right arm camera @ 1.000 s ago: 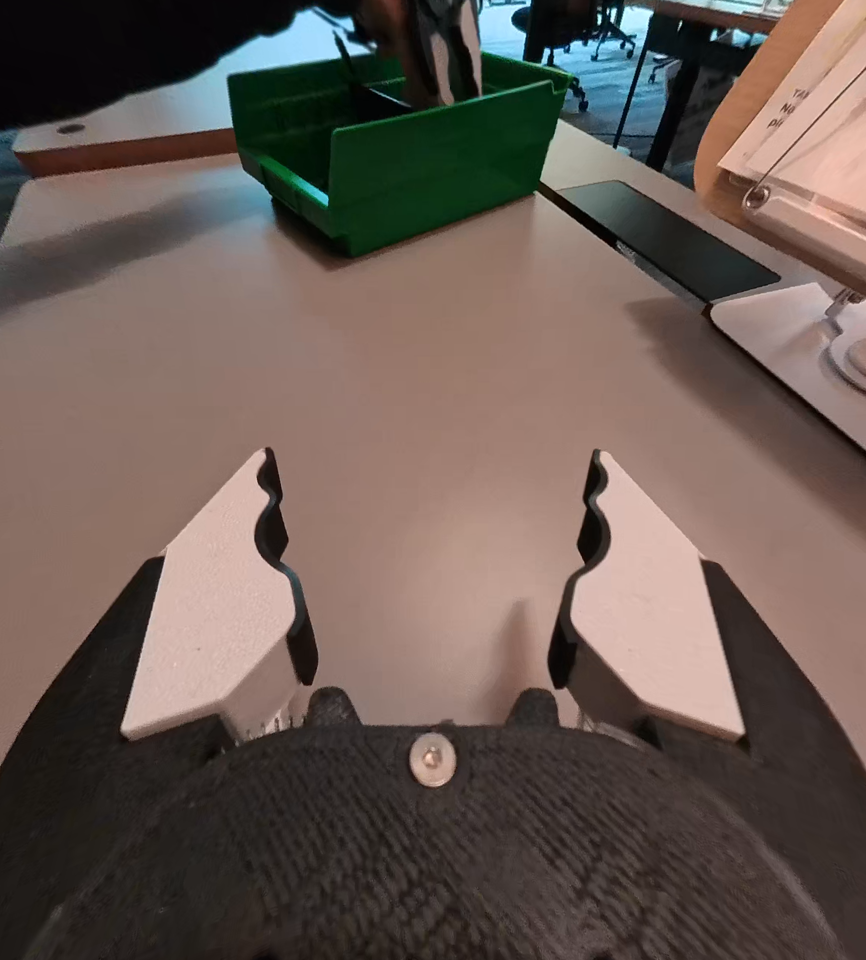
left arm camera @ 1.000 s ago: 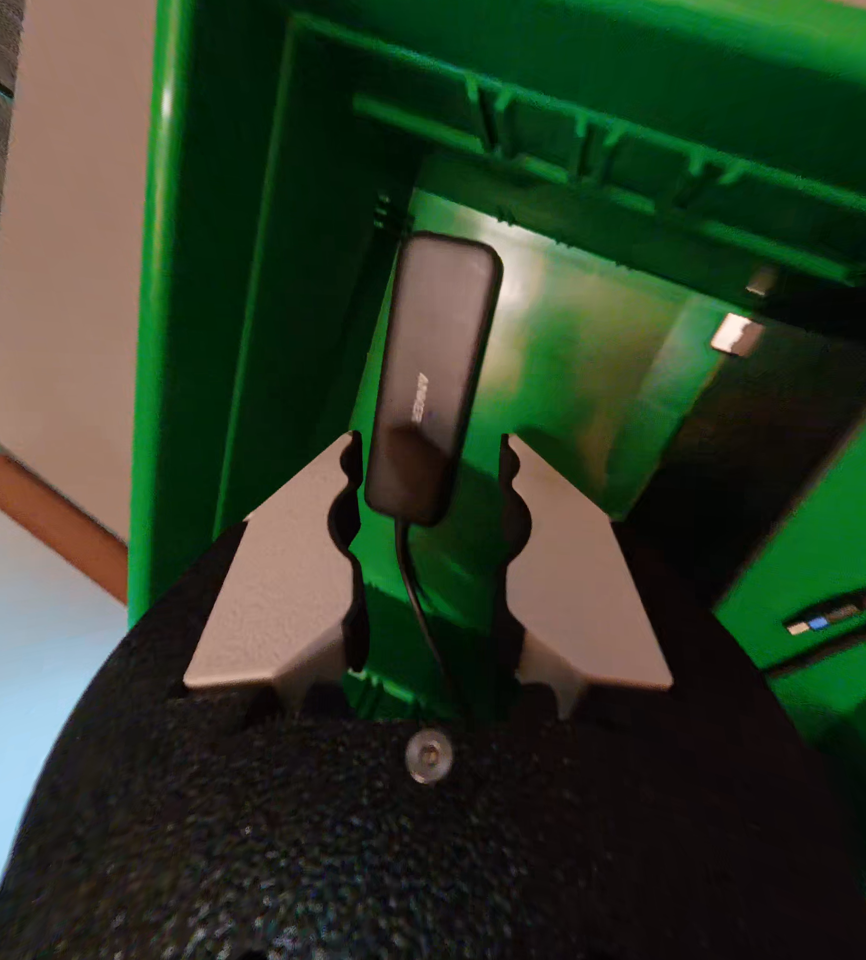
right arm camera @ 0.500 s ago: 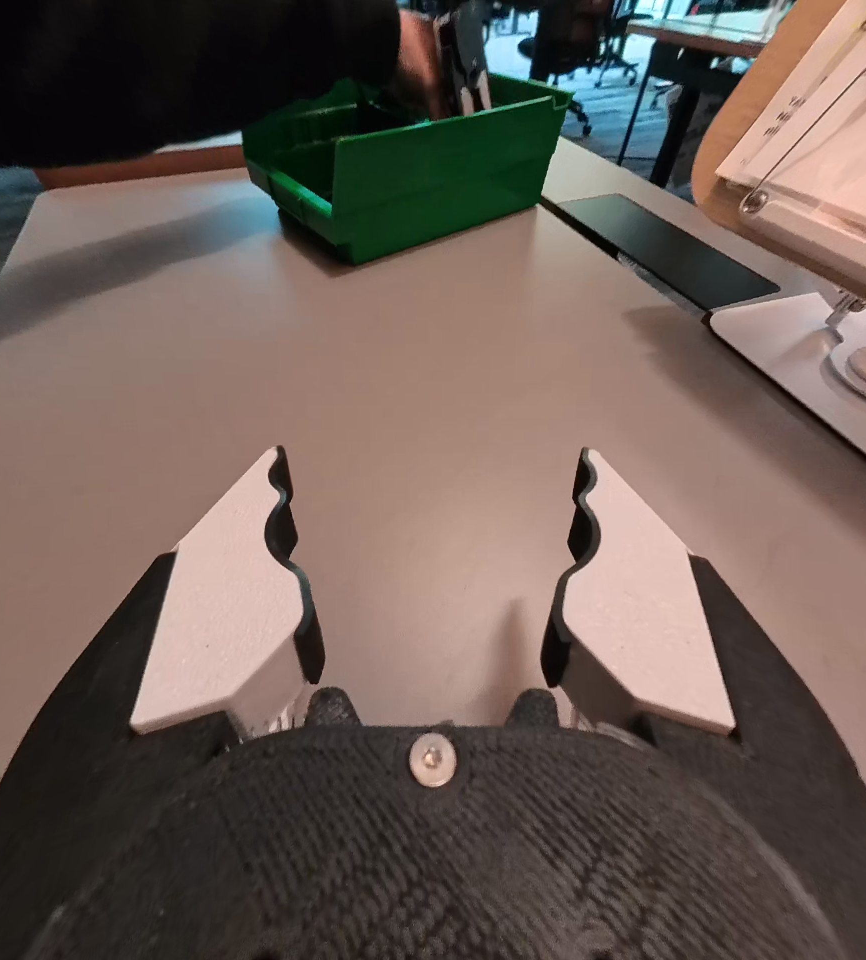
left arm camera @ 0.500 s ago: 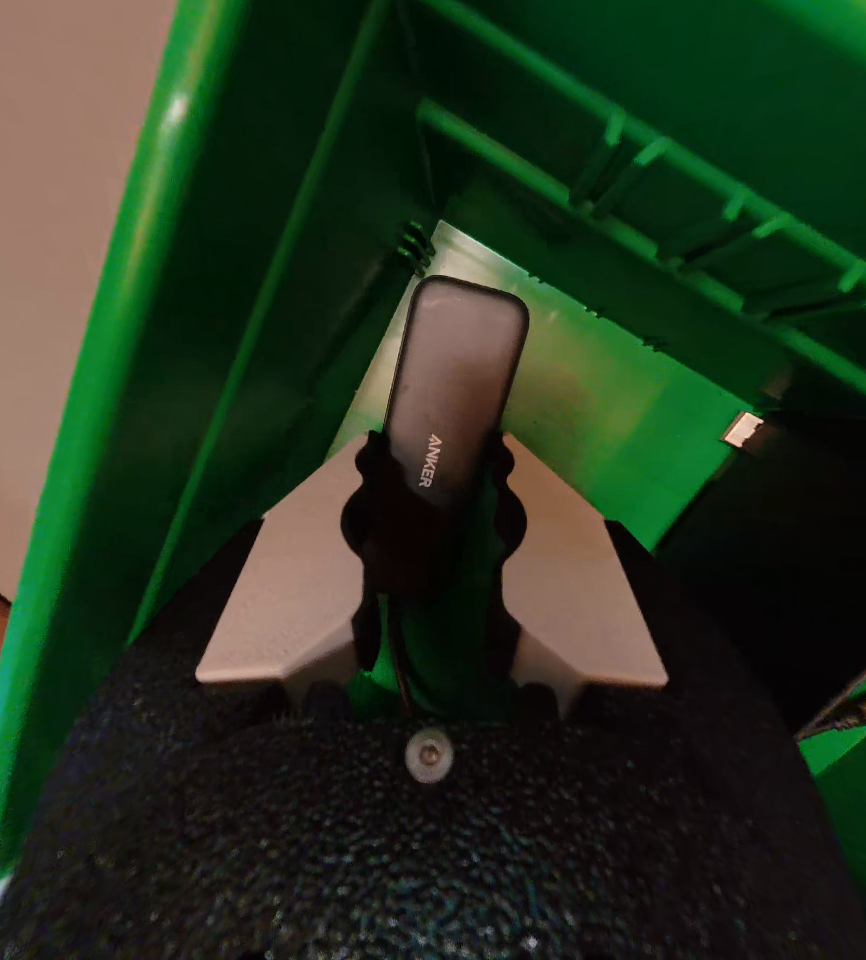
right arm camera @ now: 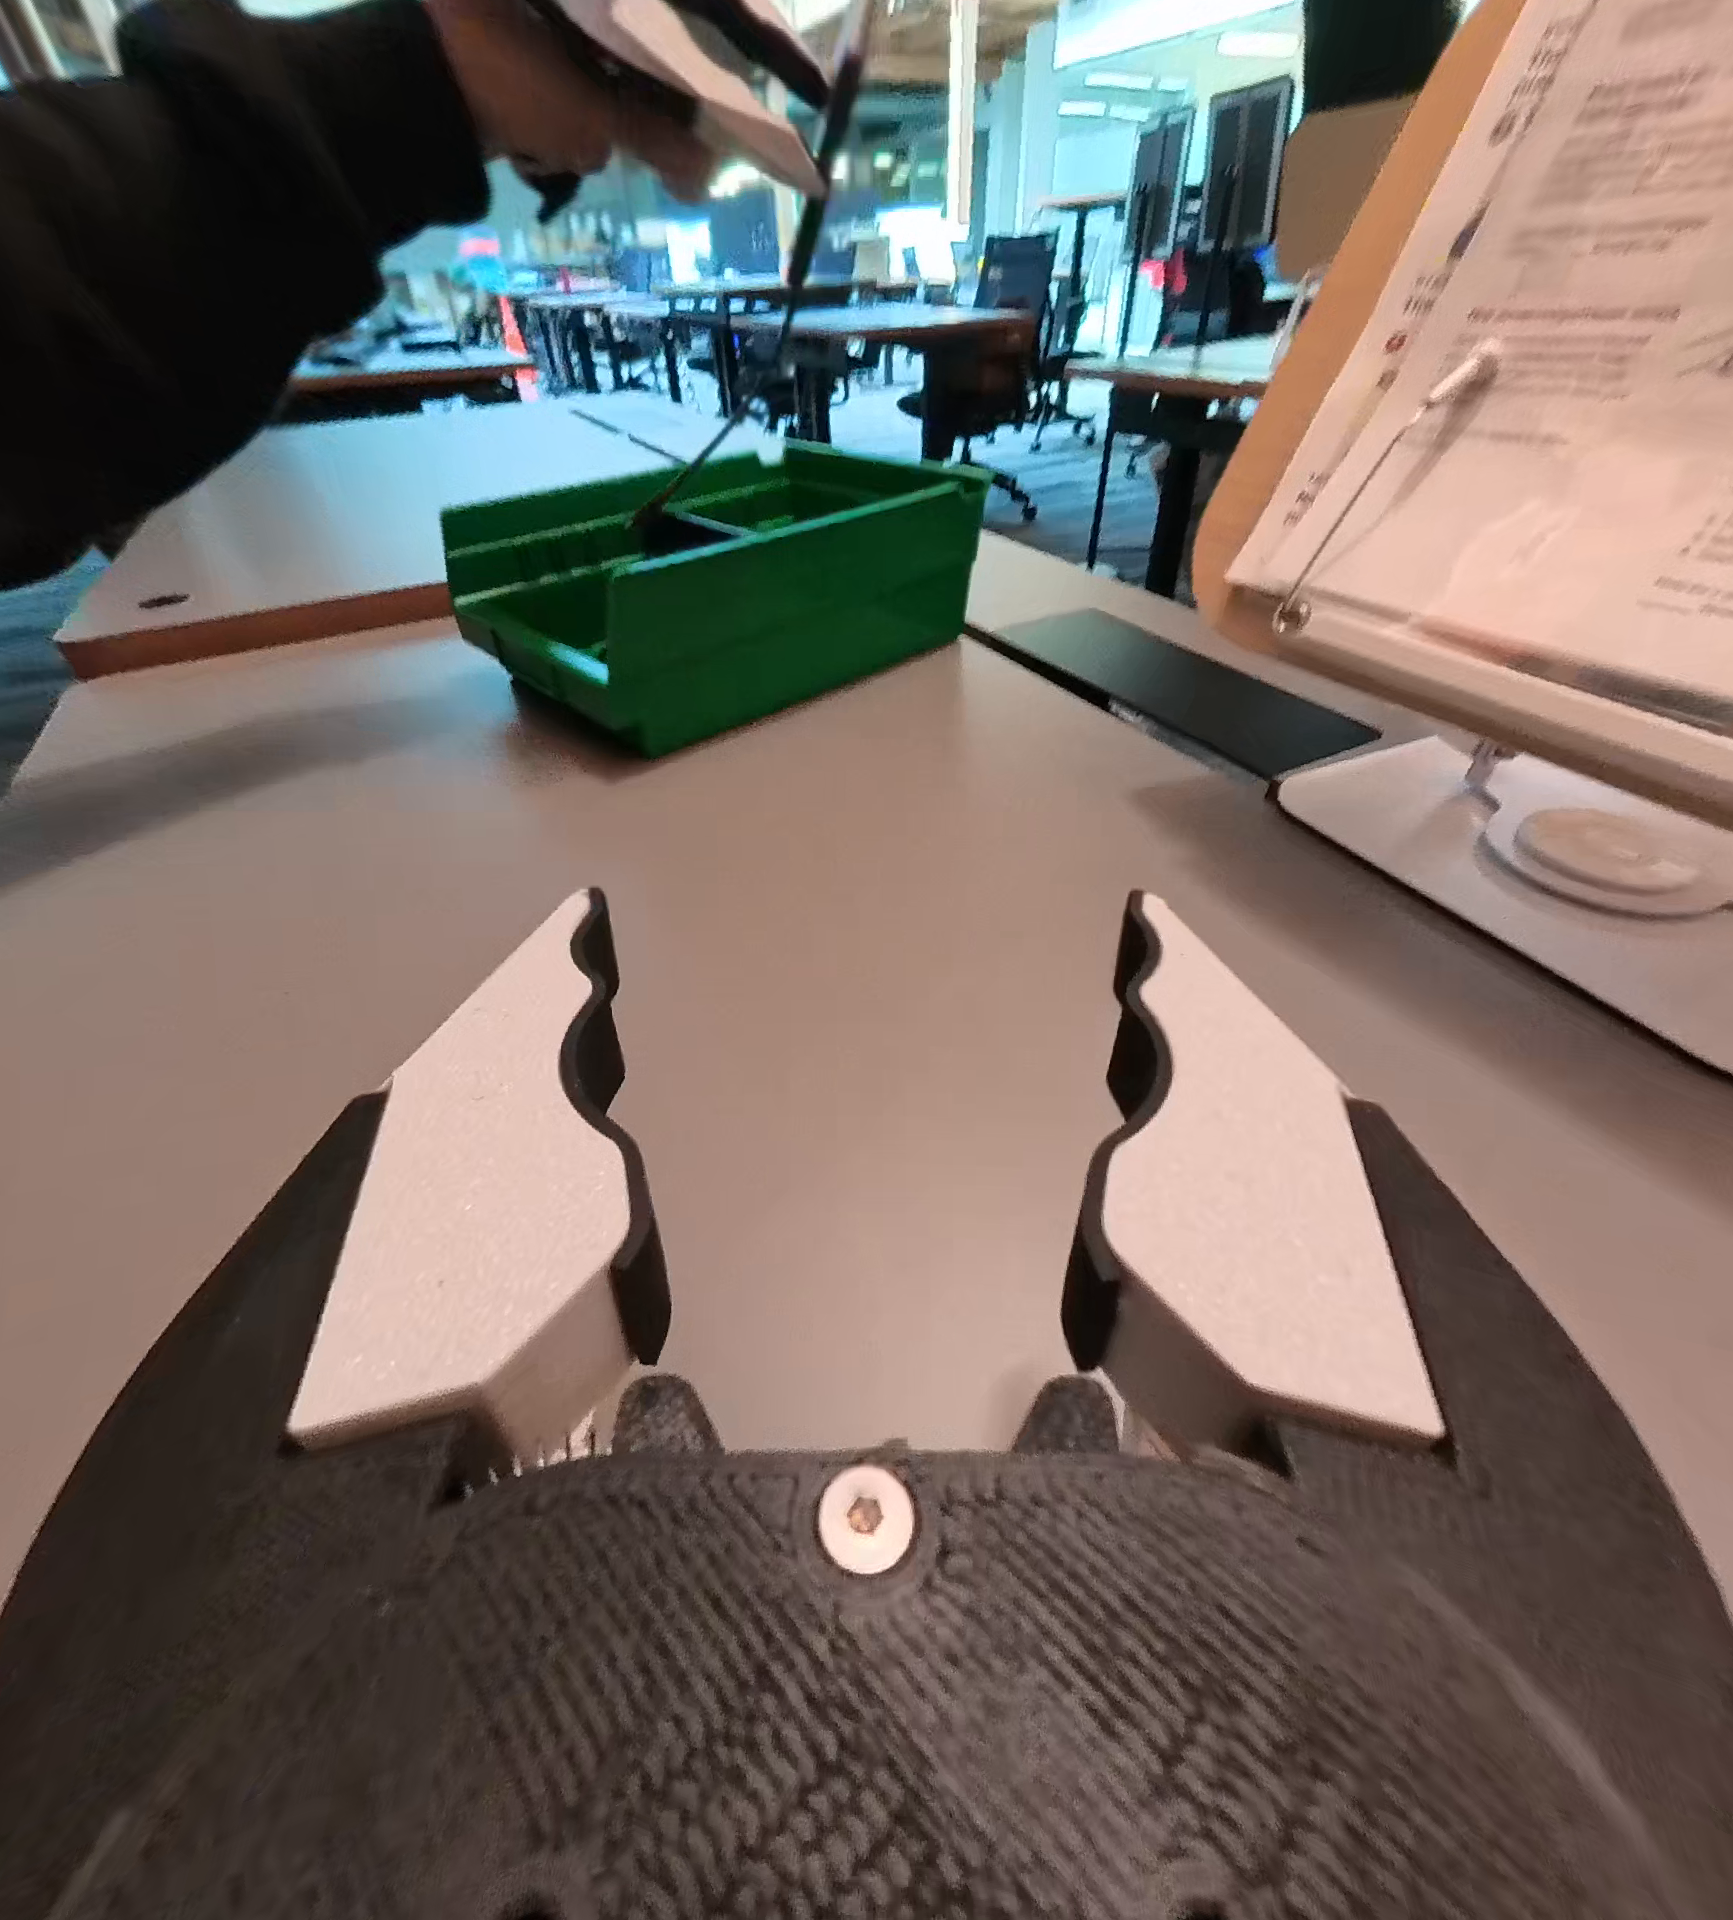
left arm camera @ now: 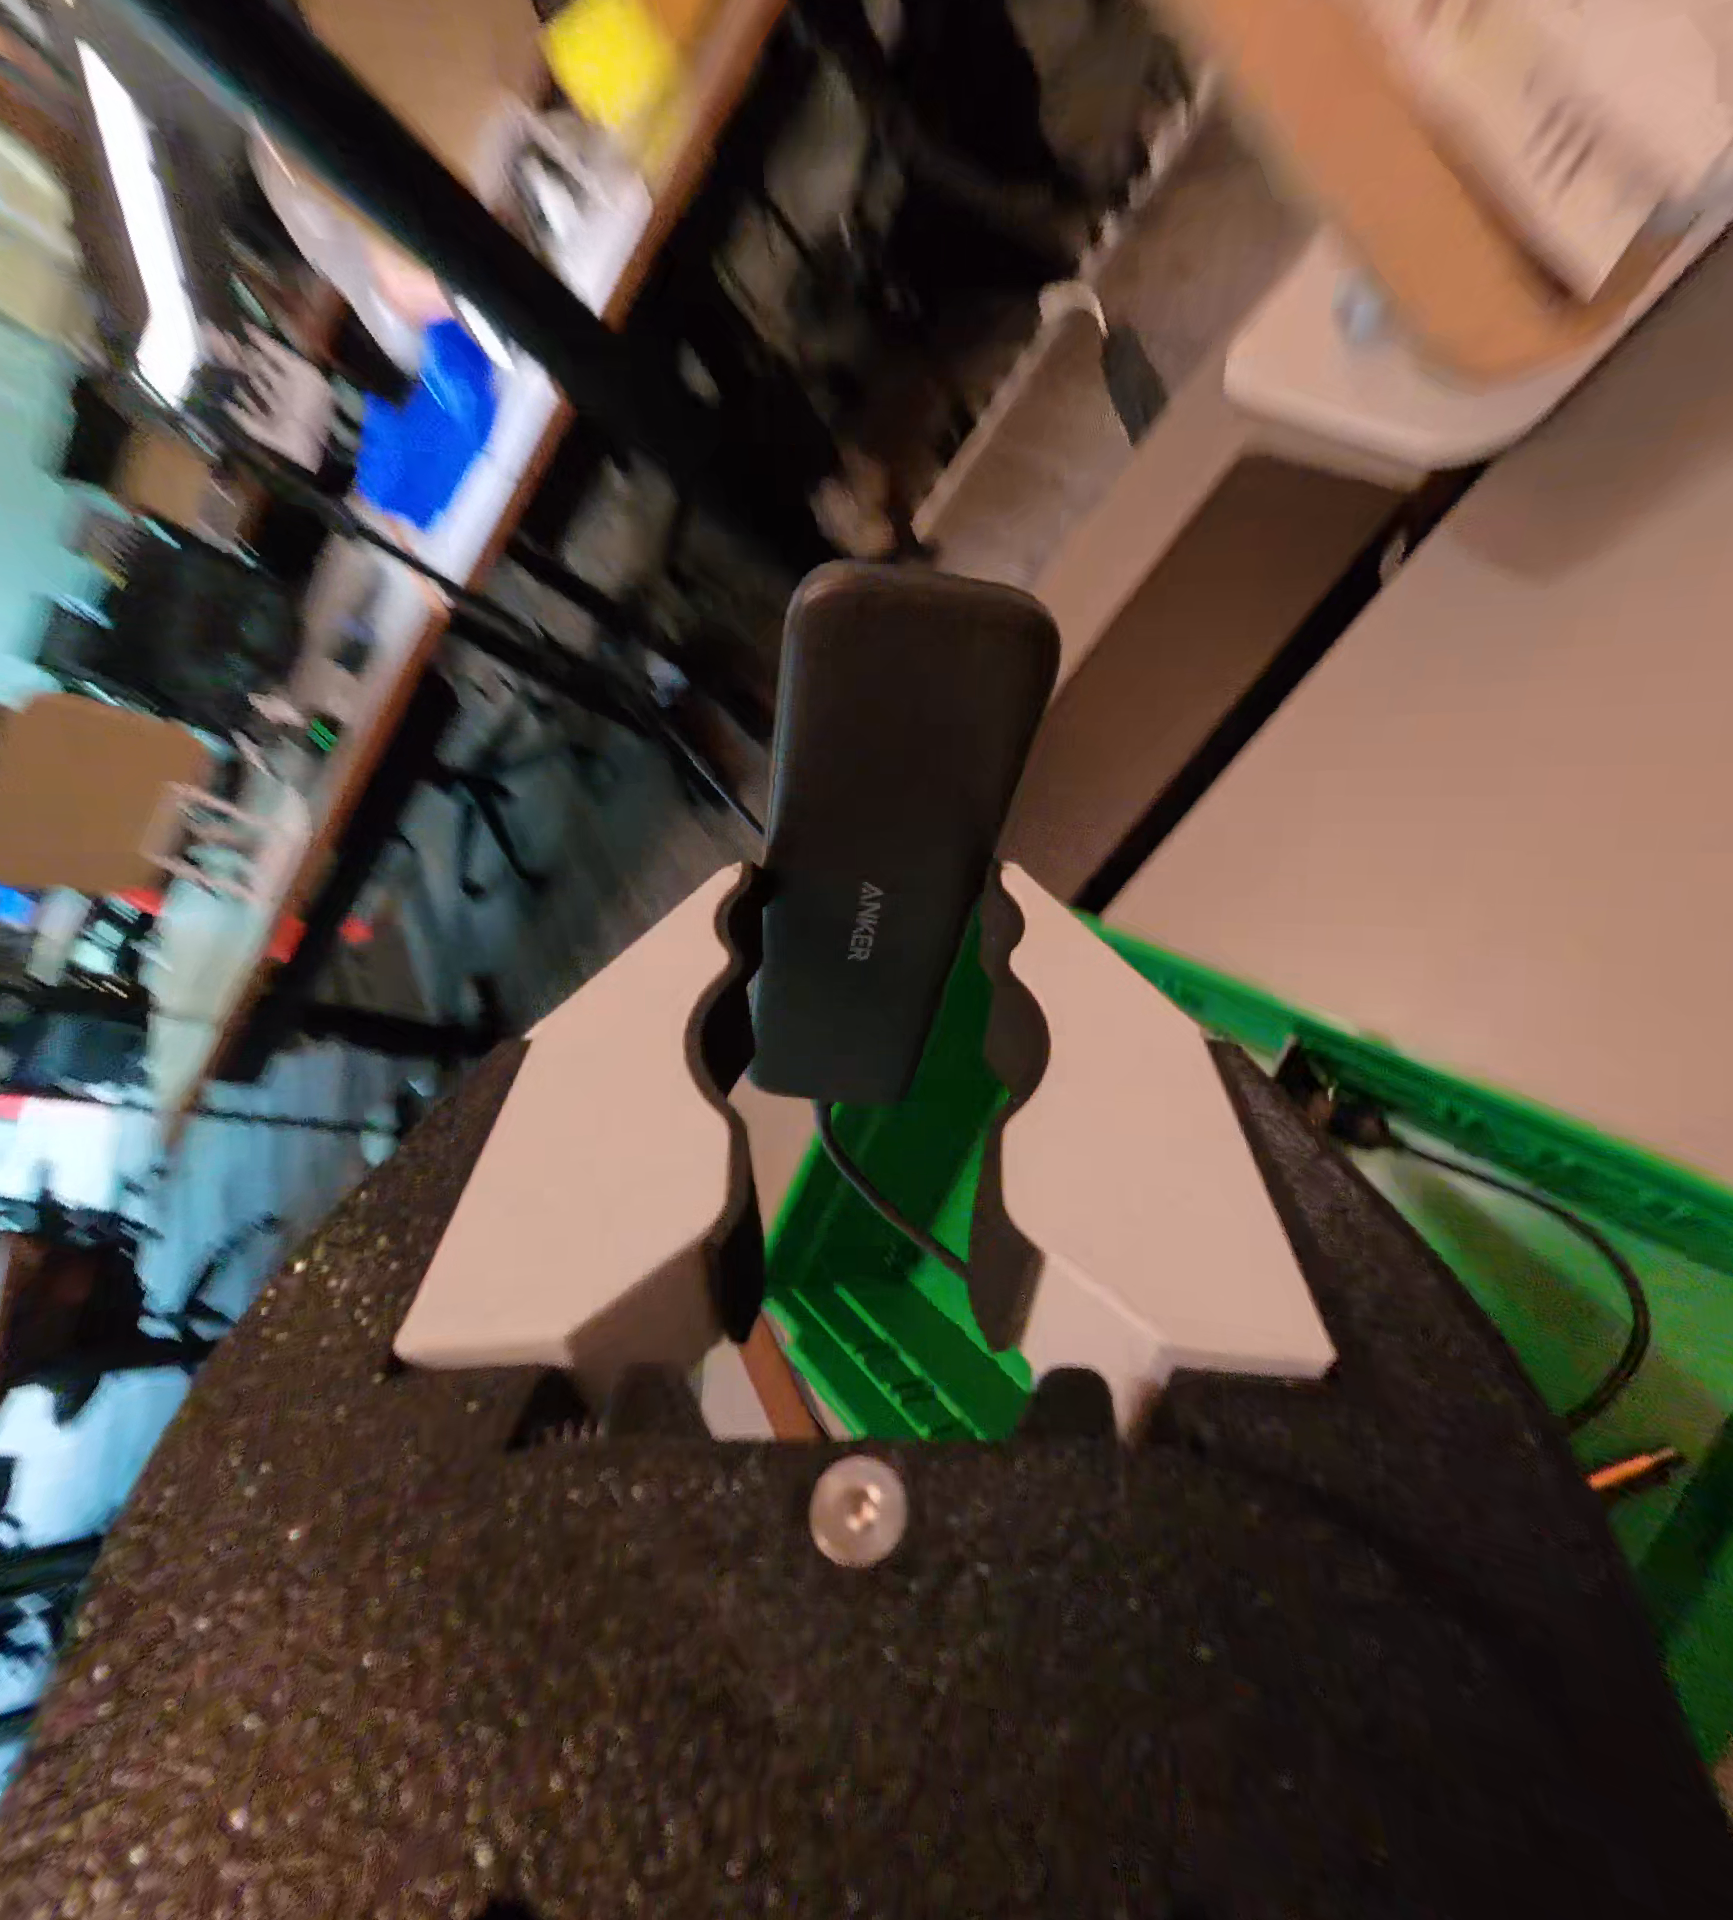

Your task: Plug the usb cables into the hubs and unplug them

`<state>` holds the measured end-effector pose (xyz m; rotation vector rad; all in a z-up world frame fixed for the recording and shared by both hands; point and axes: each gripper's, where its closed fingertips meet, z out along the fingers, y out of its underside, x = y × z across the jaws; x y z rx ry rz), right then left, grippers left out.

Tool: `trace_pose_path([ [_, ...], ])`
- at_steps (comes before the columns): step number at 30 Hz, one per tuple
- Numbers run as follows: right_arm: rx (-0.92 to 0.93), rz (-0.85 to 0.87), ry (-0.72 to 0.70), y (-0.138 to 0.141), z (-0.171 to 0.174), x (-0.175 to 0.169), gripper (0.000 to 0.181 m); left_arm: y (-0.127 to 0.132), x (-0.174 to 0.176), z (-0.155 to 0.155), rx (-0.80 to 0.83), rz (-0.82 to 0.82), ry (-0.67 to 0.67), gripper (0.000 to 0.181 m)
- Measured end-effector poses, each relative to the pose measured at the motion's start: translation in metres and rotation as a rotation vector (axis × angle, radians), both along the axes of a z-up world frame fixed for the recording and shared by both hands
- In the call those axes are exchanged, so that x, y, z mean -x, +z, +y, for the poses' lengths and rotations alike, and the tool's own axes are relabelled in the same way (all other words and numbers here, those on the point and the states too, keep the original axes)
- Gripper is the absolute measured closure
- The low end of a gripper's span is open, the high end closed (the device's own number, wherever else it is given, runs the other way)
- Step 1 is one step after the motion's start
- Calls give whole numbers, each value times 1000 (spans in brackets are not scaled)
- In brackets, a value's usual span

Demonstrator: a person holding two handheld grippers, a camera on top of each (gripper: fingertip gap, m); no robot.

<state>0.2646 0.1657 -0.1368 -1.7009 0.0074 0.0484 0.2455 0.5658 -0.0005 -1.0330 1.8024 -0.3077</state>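
Note:
My left gripper (left arm camera: pixel 867 894) is shut on a dark grey USB hub (left arm camera: pixel 893 821) and holds it lifted above the green bin (left arm camera: pixel 1527 1143). The hub's thin black cable (left arm camera: pixel 883 1195) hangs down into the bin. In the right wrist view the left gripper (right arm camera: pixel 737 94) is high above the green bin (right arm camera: pixel 789 623), with the cable (right arm camera: pixel 789 312) trailing down into it. My right gripper (right arm camera: pixel 862 935) is open and empty, low over the grey table (right arm camera: pixel 841 831), well short of the bin.
A document stand with papers (right arm camera: pixel 1568 416) on a white base (right arm camera: pixel 1568 883) stands at the right. A black flat panel (right arm camera: pixel 1184 686) lies beside it. A person's dark sleeve (right arm camera: pixel 145 291) reaches across the upper left. An orange-tipped cable (left arm camera: pixel 1631 1470) lies in the bin.
My left gripper closed on the hub inside the bin, then lifted it up and out, tilting the view toward the room. My right gripper stayed open over the table, tilting up slightly.

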Motion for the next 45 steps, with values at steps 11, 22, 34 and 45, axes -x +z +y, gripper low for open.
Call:
trace_pose_path([
  [11, -369, -154, -42, 86, -7, 39, 92, 49, 33, -276, -374, -391, -288, 140],
  [22, -558, -161, 70, 93, -26, 60, 140, -53, 29, -409, -419, -507, -403, 140],
  [34, -489, 62, 313, 83, -48, 46, 171, -45, 59, -429, -16, -375, -580, 167],
  [45, -292, 124, 664, 58, -72, 78, 170, -100, 79, -440, 534, 567, -710, 148],
])
